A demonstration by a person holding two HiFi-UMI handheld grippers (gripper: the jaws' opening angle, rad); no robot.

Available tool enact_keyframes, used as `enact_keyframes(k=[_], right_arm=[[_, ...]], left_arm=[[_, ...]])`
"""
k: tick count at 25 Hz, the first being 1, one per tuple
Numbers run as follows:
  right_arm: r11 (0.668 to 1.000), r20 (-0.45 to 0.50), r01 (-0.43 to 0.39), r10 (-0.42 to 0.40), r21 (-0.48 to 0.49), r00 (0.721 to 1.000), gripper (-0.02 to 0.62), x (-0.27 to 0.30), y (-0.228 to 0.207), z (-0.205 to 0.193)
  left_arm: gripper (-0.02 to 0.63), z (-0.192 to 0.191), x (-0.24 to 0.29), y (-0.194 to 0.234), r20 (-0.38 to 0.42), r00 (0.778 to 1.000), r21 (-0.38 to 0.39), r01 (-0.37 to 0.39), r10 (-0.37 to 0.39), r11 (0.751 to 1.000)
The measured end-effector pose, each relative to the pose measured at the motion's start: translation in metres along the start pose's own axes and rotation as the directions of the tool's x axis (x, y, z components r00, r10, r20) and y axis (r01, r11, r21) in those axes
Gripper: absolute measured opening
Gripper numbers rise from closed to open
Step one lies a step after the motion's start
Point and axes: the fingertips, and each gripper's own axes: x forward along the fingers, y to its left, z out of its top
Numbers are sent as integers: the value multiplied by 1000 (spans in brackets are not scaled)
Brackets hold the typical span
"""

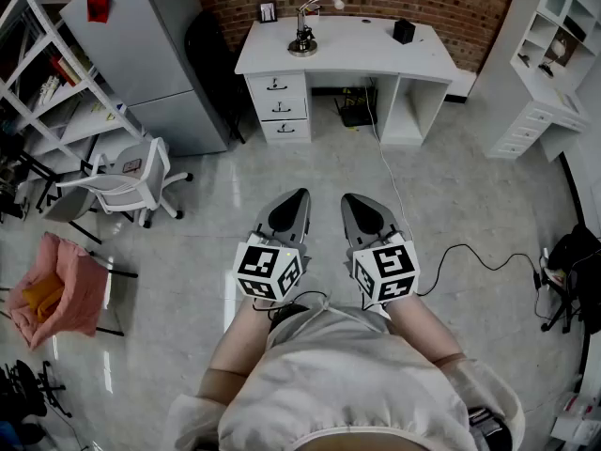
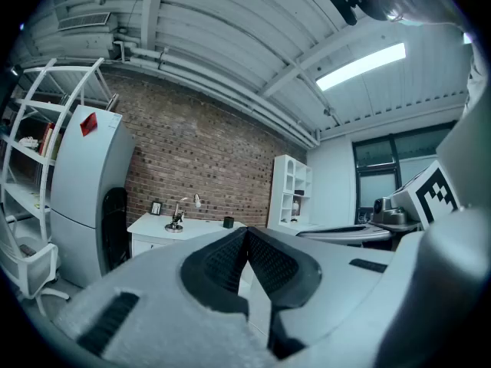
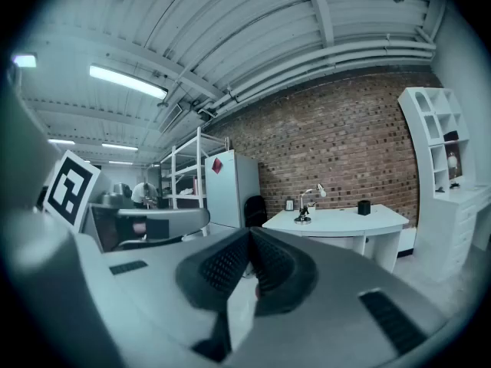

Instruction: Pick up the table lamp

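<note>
Holding both grippers side by side out front, the person stands on the pale floor, well apart from the white counter [image 1: 376, 53] against the brick wall. The left gripper [image 1: 299, 195] has its jaws pressed together with nothing between them. It's the same on the right gripper [image 1: 349, 200], where the jaws are closed tight and empty. Both point toward the counter.

The table lamp [image 1: 305, 28] is up there, a chrome piece standing upright on its round base on the left part of the counter, with its arm bending over to the right. A small picture frame [image 1: 268, 11] sits just behind it to the left, and a small black box [image 1: 404, 31] sits toward the counter's right end, well apart from the lamp.

From the left gripper view the lamp shows far off, left of the closed jaw tips. From the right gripper view it sits far off to their right.

A grey fridge [image 1: 141, 50] stands left of the counter, and a white office chair [image 1: 131, 178] is nearer on the left. A black cable [image 1: 474, 252] snakes across the floor on the right.
</note>
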Motion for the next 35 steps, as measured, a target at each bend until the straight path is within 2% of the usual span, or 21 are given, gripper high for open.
enact_keyframes(k=[8,12,17,25,35], right_arm=[[1000,-4,1,-1,1,1000,26,8,-5,-4],[999,-7,11,-10,49,1000,26,11,-12,-8],[997,-33,15,-12,79,999,26,21,-22,-17],[996,-59,25,-20,82,998,26,76,-35,-28],[990,-74,104,-97,90,993,26,223,-69,3]], left_arm=[[18,-5,9,8,-12,1000,-34,1,-2,999],[18,-8,16,-5,-28,997,-19,73,-74,997],[18,-18,26,1,-40,995,-103,89,-94,991],[18,-31,61,60,-44,997,-135,64,-71,989],[18,-4,165,187,-47,990,-168,123,-133,978]])
